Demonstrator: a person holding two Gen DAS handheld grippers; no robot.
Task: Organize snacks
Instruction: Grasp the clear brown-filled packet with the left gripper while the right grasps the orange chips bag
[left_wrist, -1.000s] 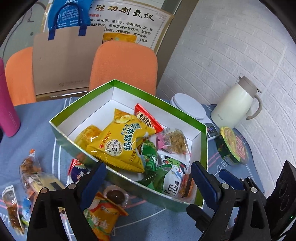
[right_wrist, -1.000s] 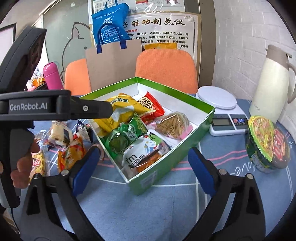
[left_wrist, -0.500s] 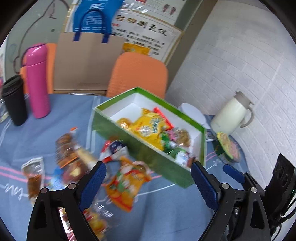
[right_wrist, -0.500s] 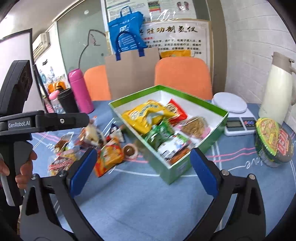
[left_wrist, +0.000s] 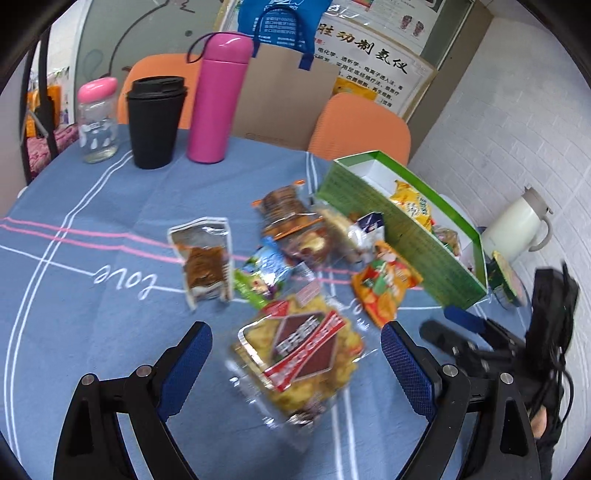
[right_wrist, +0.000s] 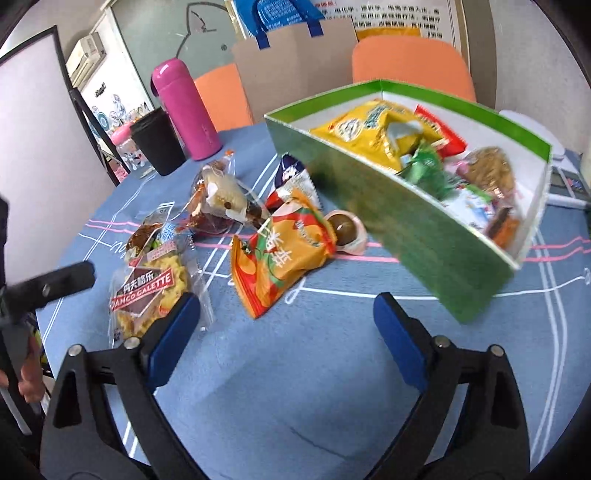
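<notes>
A green box (left_wrist: 399, 229) (right_wrist: 406, 221) with a white inside holds several snack packets, among them a big yellow bag (right_wrist: 373, 136). Loose snacks lie on the blue tablecloth beside it: a clear galette pack with a red label (left_wrist: 299, 354) (right_wrist: 147, 295), an orange chip bag (left_wrist: 384, 288) (right_wrist: 280, 254), a brown jerky pack (left_wrist: 205, 258), a bread pack (left_wrist: 291, 218) and a round chocolate (right_wrist: 343, 230). My left gripper (left_wrist: 295, 358) stands open just above the galette pack, which lies between its blue fingers. My right gripper (right_wrist: 286, 328) is open over bare cloth in front of the orange bag.
A pink flask (left_wrist: 218, 99) (right_wrist: 184, 110), a black cup (left_wrist: 155, 122) and a clear jar with a pink lid (left_wrist: 98, 118) stand at the table's far left. A white jug (left_wrist: 517, 225) and a noodle bowl (left_wrist: 506, 277) sit right of the box. Orange chairs and a paper bag (left_wrist: 284, 99) are behind.
Both grippers have swung left, away from the box and toward the loose snacks. The left one has come down over the galette pack. Both stay open.
</notes>
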